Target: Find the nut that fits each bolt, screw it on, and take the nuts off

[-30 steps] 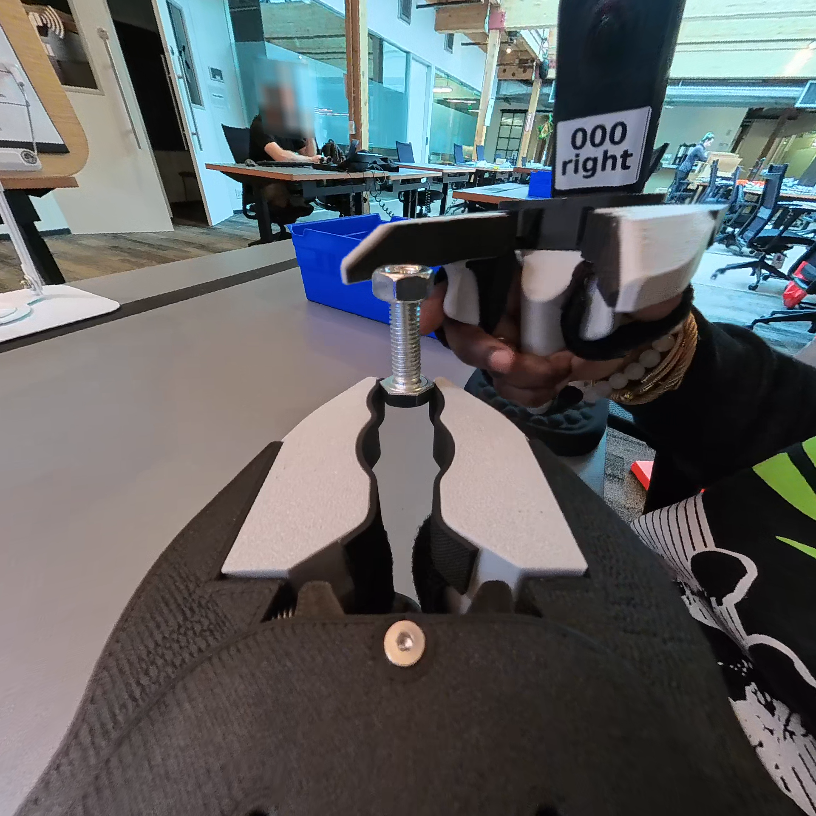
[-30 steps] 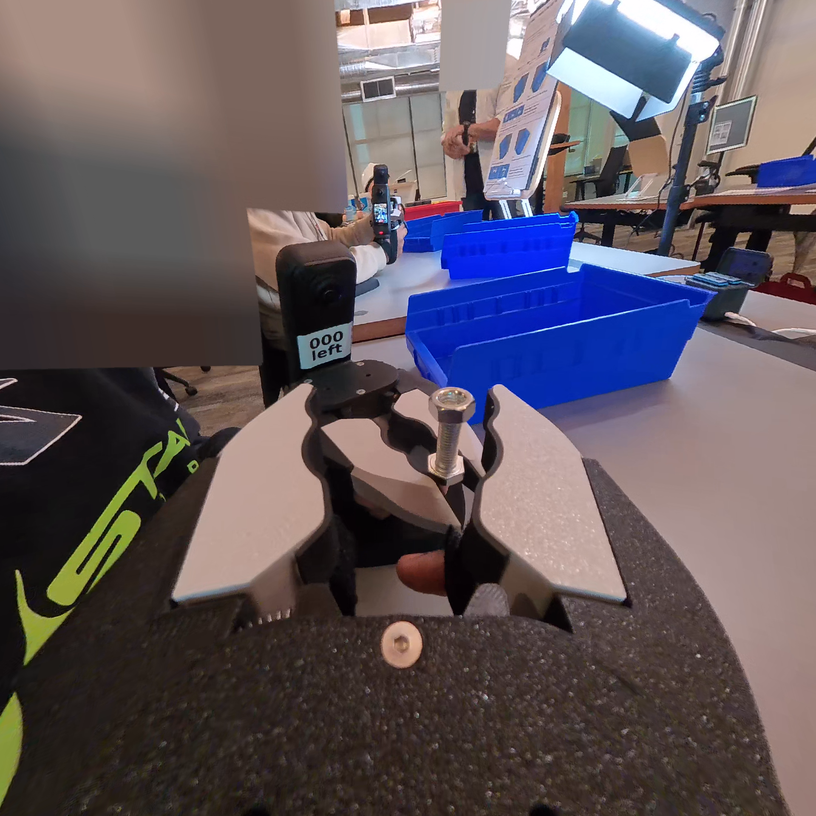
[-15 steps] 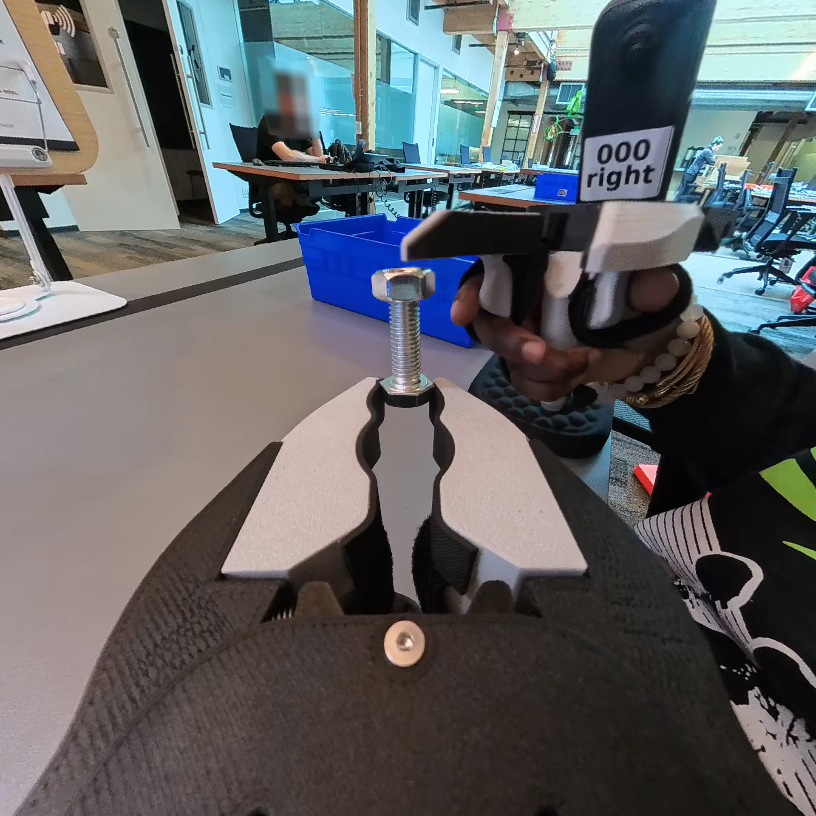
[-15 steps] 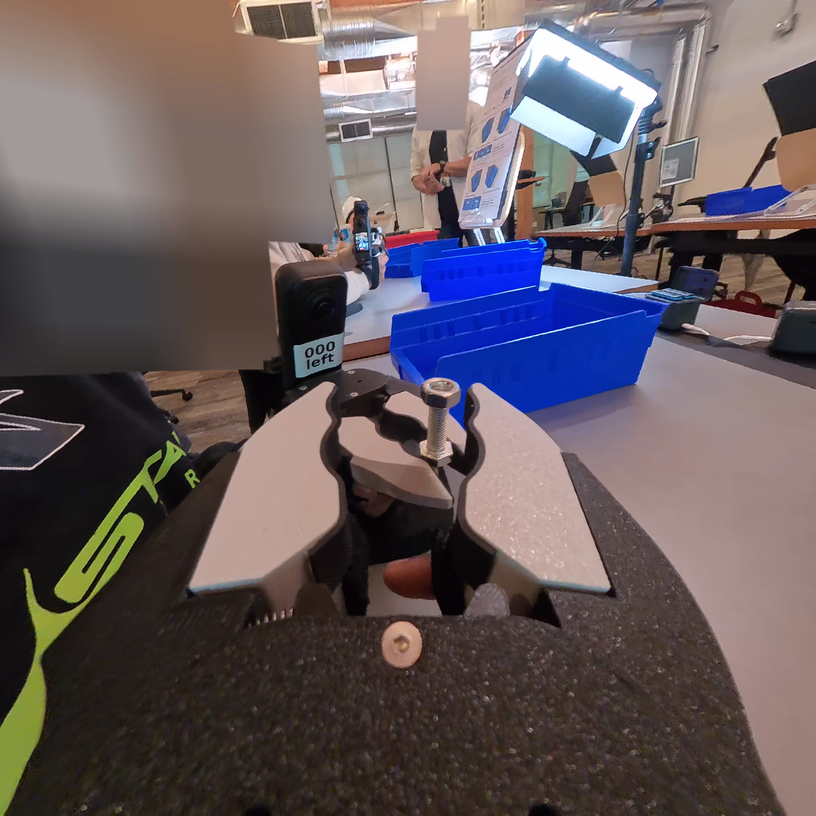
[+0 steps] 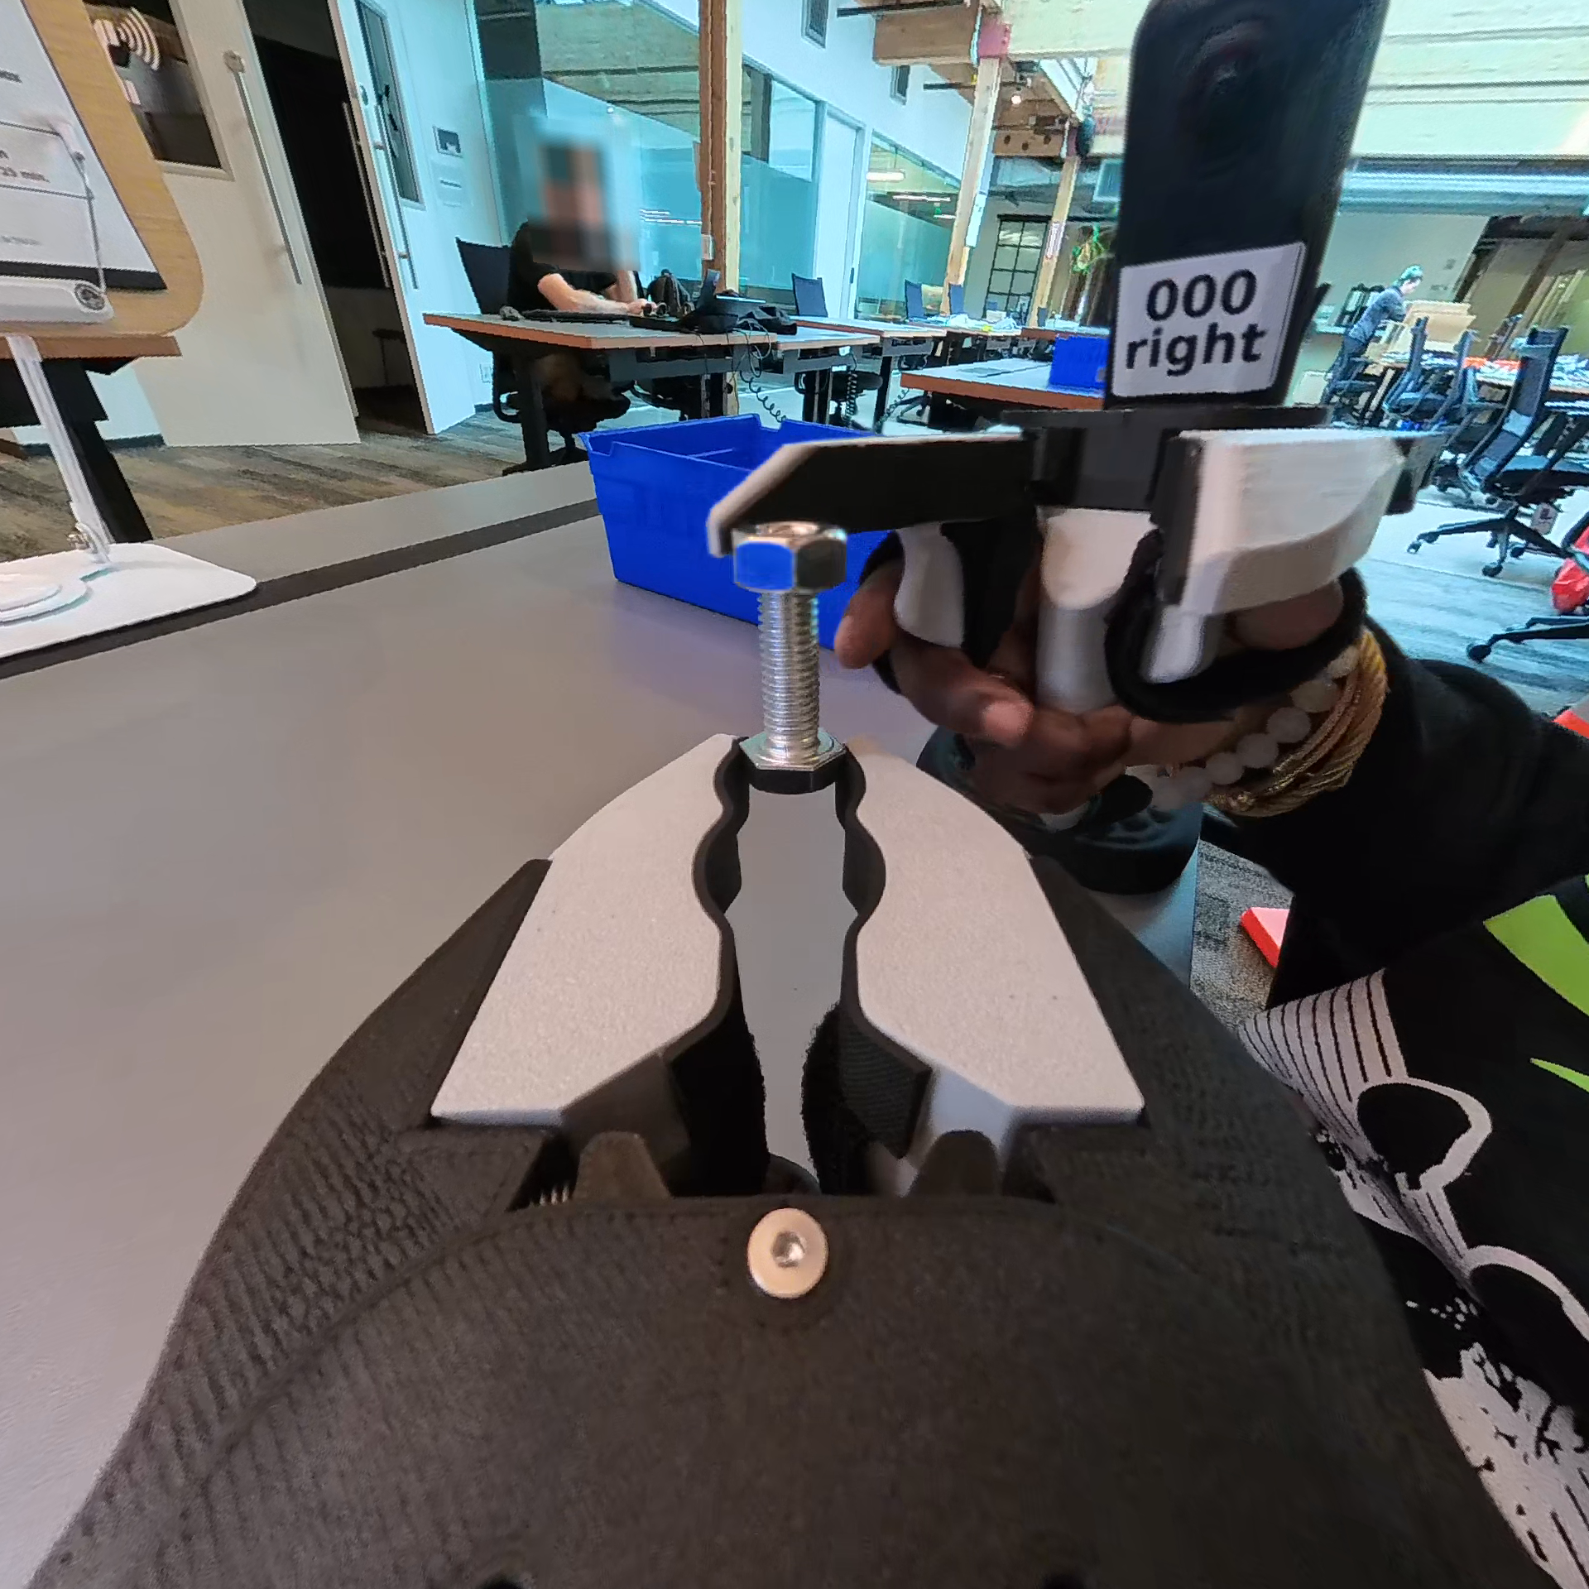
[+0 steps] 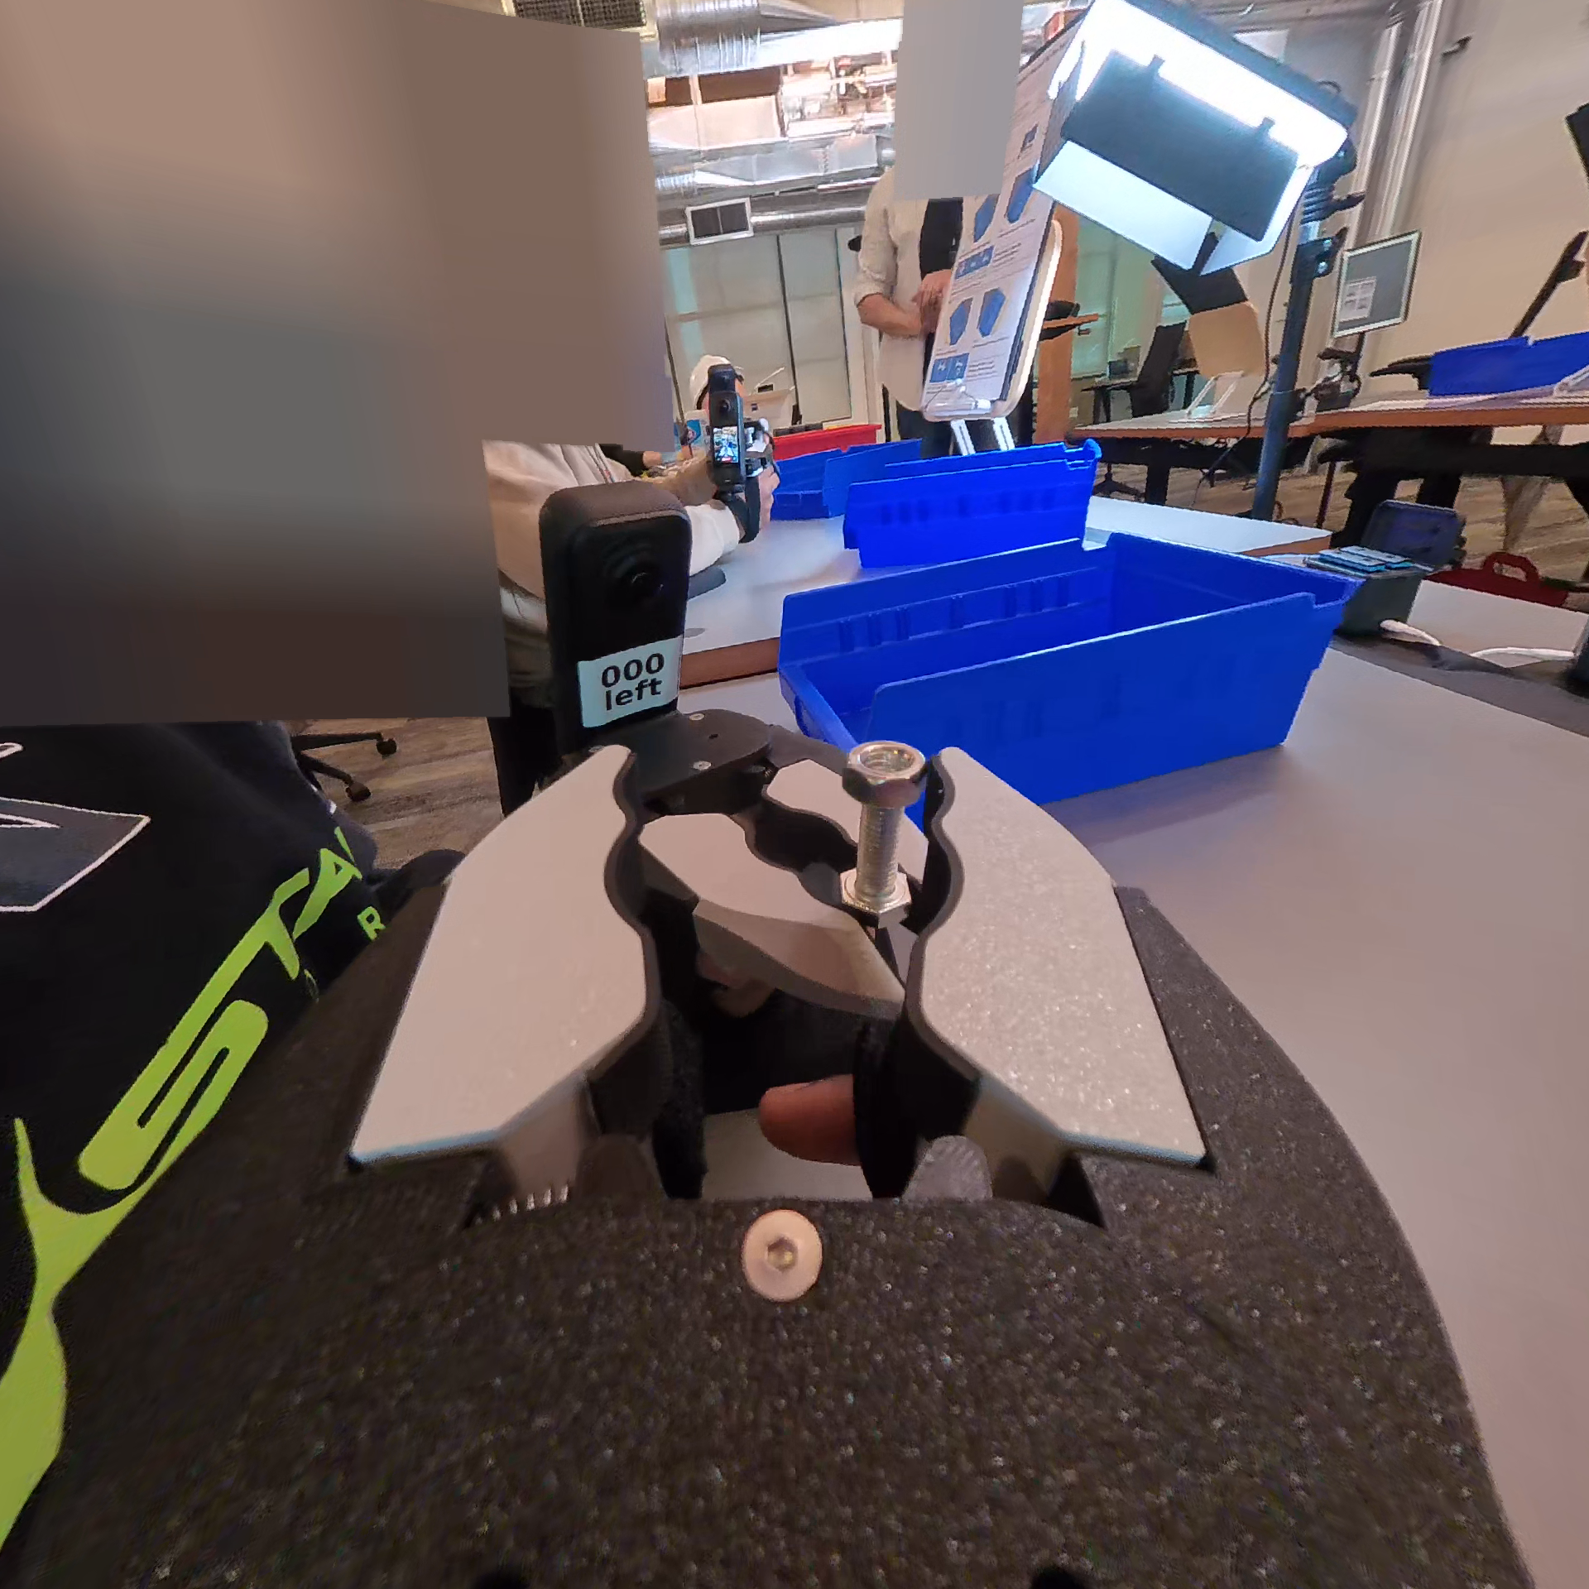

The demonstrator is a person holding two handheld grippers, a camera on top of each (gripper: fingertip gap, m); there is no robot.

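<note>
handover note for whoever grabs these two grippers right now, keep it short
Left gripper: shut on the nut at its tips, bolt standing upright from it, head up.
Right gripper: open, its fingers either side of the bolt head, not clamped.
Blue bin sits beyond on the grey table.
Done: nut threaded on, low on the bolt.
Left: grip the head, unscrew the nut.
</note>
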